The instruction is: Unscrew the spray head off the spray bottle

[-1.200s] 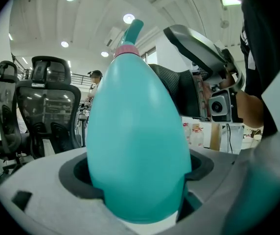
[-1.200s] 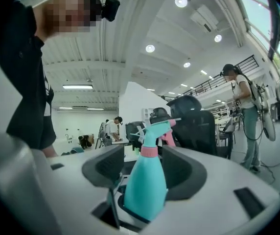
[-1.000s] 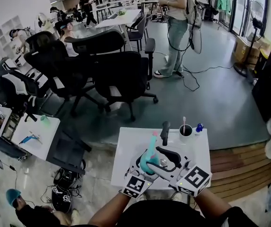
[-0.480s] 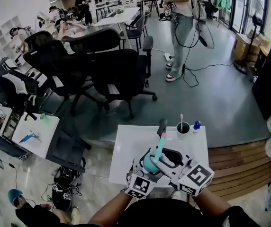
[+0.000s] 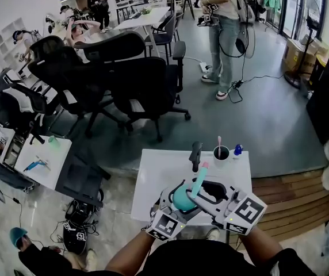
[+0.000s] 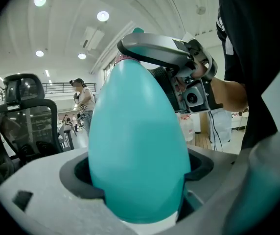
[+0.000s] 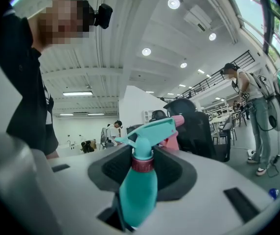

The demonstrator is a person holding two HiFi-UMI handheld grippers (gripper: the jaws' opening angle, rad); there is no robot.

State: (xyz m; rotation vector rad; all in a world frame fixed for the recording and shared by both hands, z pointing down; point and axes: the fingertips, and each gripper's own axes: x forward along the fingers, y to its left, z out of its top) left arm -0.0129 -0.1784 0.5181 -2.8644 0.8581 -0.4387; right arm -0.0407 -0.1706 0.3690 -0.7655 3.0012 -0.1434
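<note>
The fingers (image 6: 37,199) of the left gripper (image 5: 175,207) are clamped on the fat lower body of the teal spray bottle (image 5: 182,198), which fills the gap between them in the left gripper view. The fingers (image 7: 218,180) of the right gripper (image 5: 199,195) have just been closing, and they now sit round the top of the bottle at its dark red collar (image 7: 142,163). The teal spray head (image 7: 152,130) with its pink nozzle tip (image 7: 178,120) sticks out just past them.

Both grippers meet over the near edge of the white table (image 5: 153,177), so the bottle hangs in the air above that edge. It is tilted, with the spray head leaning toward the table's far side.

At the far edge of the table stands a dark cup (image 5: 222,153) with a pink stick in it. A small blue thing (image 5: 237,149) lies just beside the cup, and a black handle-like thing (image 5: 196,154) stands on its other side.

Beyond the table are black office chairs (image 5: 144,91) and a person (image 5: 225,33) standing on the grey floor.
</note>
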